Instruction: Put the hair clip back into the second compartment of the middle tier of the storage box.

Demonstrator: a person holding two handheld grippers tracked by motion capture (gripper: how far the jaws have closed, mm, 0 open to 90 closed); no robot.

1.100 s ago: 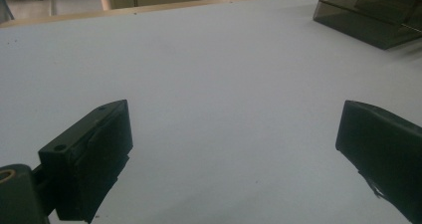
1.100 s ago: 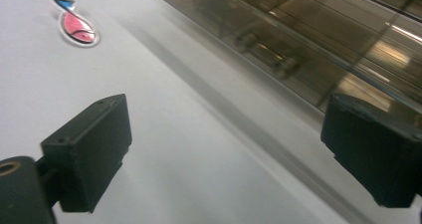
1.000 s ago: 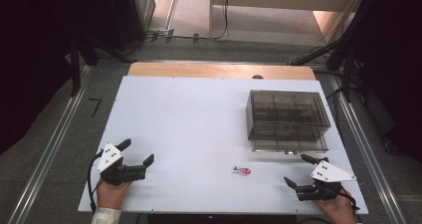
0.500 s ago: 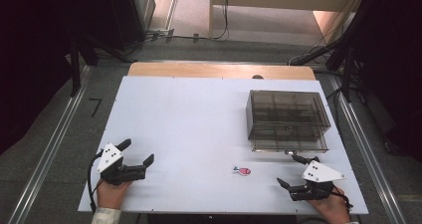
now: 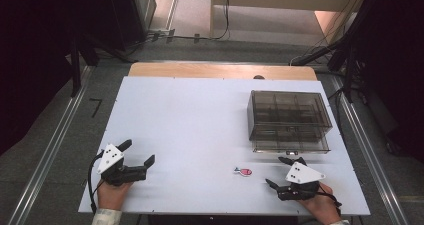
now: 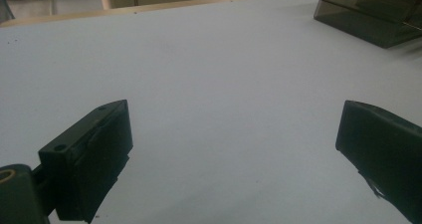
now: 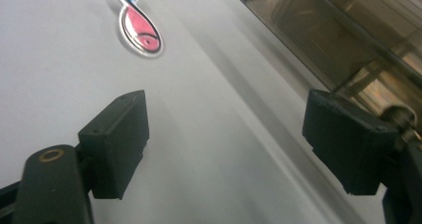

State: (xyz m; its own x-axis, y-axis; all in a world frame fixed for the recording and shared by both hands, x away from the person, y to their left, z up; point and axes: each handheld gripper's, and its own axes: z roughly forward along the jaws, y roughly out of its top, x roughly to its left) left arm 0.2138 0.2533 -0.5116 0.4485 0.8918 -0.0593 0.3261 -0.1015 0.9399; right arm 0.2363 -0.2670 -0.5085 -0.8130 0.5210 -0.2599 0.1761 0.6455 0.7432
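- Count: you hold two hand-held grippers. On the white surface (image 5: 200, 125) lie one small fish-shaped sticker (image 5: 243, 171) and one smoke-tinted clear box (image 5: 289, 121) with inner compartments.
- Your left hand-held gripper (image 5: 137, 153) sits at the near left corner of the surface, held by your left hand (image 5: 111, 194). Its jaws stand spread wide with nothing between them; the left gripper view confirms bare surface (image 6: 209, 84) between the two black jaws.
- Your right hand-held gripper (image 5: 281, 171) sits near the front right edge, just in front of the box. Its jaws are also spread and grip nothing.
- The sticker lies flat on the surface, between the two grippers, just left of the right one and near the box's front left corner, apart from both.
- Orientation: in the high view the sticker's long axis runs roughly left to right, red body toward the right and small blue tail toward the left. In the right gripper view the sticker (image 7: 139, 30) shows ahead of the left jaw, blue tail farther off.
- The box (image 7: 348, 40) fills the upper right of the right gripper view, close beside the right jaw.
- Change over the last second: your right hand-held gripper has shifted leftward and slightly nearer you, closing on the sticker. The left one, the sticker and the box have kept their places.
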